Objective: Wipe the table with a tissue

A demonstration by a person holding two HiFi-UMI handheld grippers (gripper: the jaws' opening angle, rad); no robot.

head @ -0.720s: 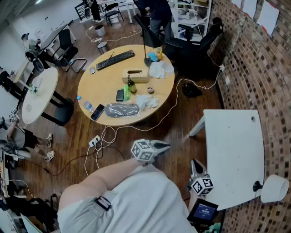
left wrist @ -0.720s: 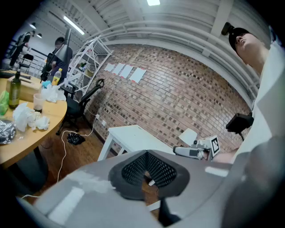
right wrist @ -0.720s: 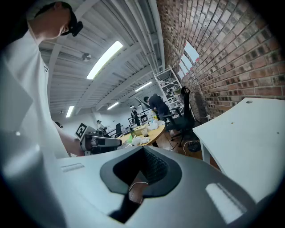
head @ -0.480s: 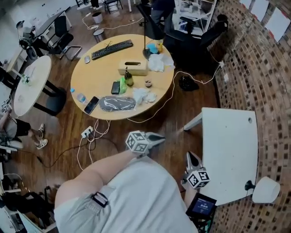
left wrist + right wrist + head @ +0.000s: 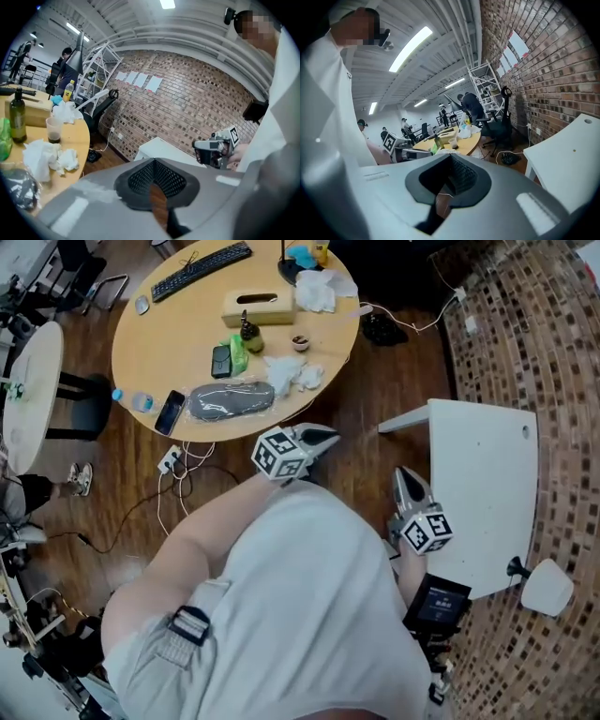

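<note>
Left gripper [image 5: 326, 436] in the head view is closed and empty, held in front of the person's white shirt [image 5: 309, 615] above the wooden floor, its tip toward the near edge of the round wooden surface [image 5: 178, 343]. Right gripper [image 5: 404, 475] is closed too, with nothing in it, just beside the near edge of the white surface [image 5: 487, 493] by the brick wall [image 5: 553, 352]. Crumpled tissues [image 5: 292, 374] lie on the round wooden surface near its right edge, well apart from both grippers. A tissue box [image 5: 258, 307], a keyboard [image 5: 202, 268], a grey pouch [image 5: 231, 399], 2 phones and a dark bottle [image 5: 247, 334] share that surface, and more white tissue [image 5: 323, 289] is heaped at its far side.

From the left gripper view, the left gripper [image 5: 154, 171] has its 2 jaws together with only floor showing past them. The crumpled tissues [image 5: 49, 157] sit at the left on the round wooden surface [image 5: 77, 136], beside a cup [image 5: 54, 130] and the dark bottle [image 5: 18, 117]. The right gripper [image 5: 213, 147] shows at the right, in front of the brick wall.

From the right gripper view, the right gripper [image 5: 451, 174] has its jaws met and nothing between them. The round wooden surface [image 5: 464, 140] lies beyond, the left gripper [image 5: 401, 149] at the left, and the white surface [image 5: 567, 159] at the right.
</note>
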